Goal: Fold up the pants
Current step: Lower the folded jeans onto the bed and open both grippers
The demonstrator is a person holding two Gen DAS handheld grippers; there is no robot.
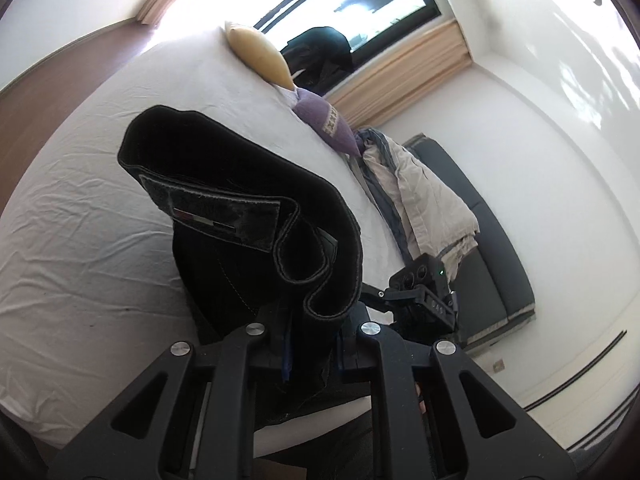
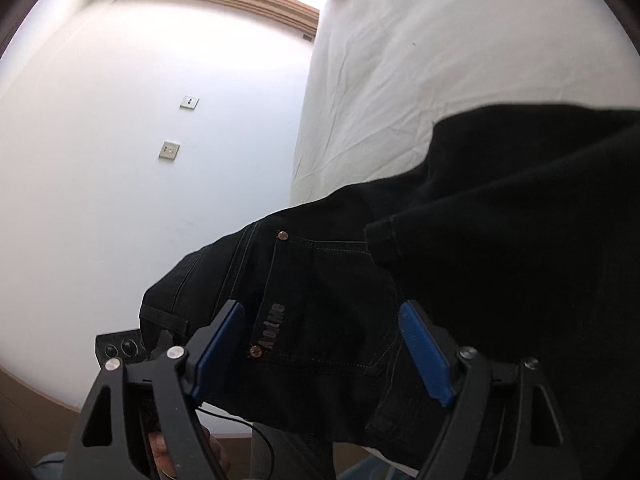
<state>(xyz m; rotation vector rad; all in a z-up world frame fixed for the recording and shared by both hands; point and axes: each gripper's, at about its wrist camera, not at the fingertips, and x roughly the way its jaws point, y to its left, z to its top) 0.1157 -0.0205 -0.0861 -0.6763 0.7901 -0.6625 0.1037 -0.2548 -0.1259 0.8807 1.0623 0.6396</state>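
Observation:
The black denim pants (image 1: 248, 220) hang bunched from my left gripper (image 1: 308, 340), which is shut on the waistband; the inner label patch faces the camera, above the white bed sheet (image 1: 80, 220). In the right wrist view the pants (image 2: 320, 280) show a back pocket with copper rivets. My right gripper (image 2: 324, 344) is open, its blue pads (image 2: 222, 344) on either side of the pocket area without pinching it. The right gripper's body shows in the left wrist view (image 1: 424, 296), just right of the pants.
The bed holds a yellow pillow (image 1: 260, 56), a purple pillow (image 1: 324, 120) and a crumpled beige duvet (image 1: 424, 200) along its far edge. A dark mat (image 1: 492, 248) lies on the floor beyond. A white wall with two sockets (image 2: 169, 150) stands left of the bed.

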